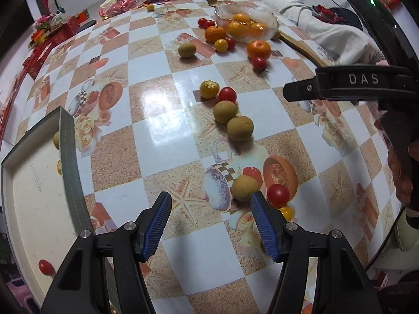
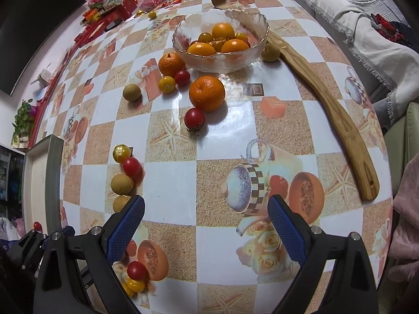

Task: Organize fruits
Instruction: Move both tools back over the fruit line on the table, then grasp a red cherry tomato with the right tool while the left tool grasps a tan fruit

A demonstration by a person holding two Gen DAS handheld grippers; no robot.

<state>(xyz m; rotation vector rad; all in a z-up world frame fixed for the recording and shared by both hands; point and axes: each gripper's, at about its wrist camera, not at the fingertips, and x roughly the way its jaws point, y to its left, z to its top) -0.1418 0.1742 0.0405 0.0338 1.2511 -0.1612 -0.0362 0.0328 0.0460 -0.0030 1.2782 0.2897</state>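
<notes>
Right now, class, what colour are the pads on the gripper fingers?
Blue, on black arms. The fingers show it best in the right wrist view.

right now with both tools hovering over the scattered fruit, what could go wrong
1. The left tool is open beside a tight cluster: brown fruit, red tomato and yellow tomato. Closing may knock the round neighbours rolling.
2. The glass bowl already holds oranges; dropped fruit could bounce out.
3. The wooden spatula lies near the table edge and could be nudged off.
</notes>
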